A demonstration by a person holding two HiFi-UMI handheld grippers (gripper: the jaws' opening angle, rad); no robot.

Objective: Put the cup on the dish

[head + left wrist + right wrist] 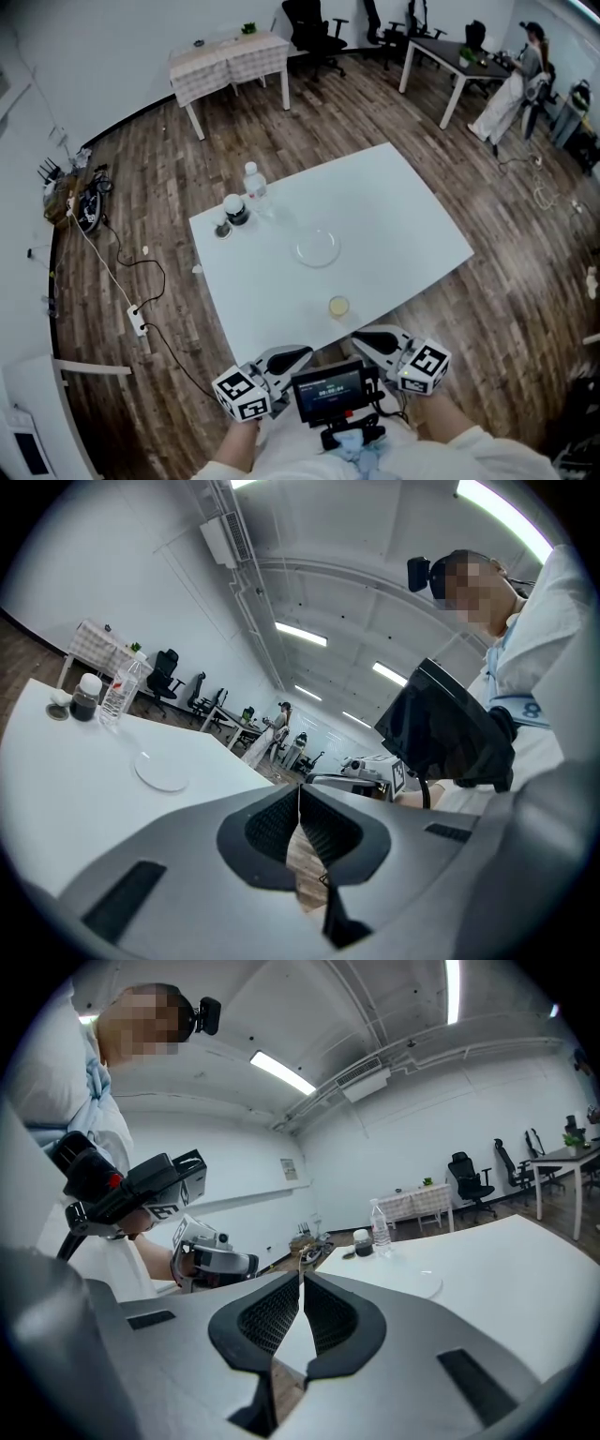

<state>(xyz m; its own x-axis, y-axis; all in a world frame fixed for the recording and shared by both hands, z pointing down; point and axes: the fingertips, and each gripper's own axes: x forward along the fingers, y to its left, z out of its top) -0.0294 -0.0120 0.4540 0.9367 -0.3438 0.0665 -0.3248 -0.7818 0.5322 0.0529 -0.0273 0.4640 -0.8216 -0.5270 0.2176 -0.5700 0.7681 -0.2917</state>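
Note:
A small cup with a yellowish inside stands near the front edge of the white table. The clear glass dish lies apart from it, further in toward the table's middle. It also shows as a flat disc in the left gripper view, dish, and in the right gripper view, dish. My left gripper and right gripper hang below the table's front edge, pointing at each other. Both are shut with nothing between the jaws. Neither gripper view shows the cup.
A water bottle, a dark jar with a white lid and a small cap-like thing stand at the table's far left corner. A screen device hangs between the grippers. Cables lie on the wooden floor to the left.

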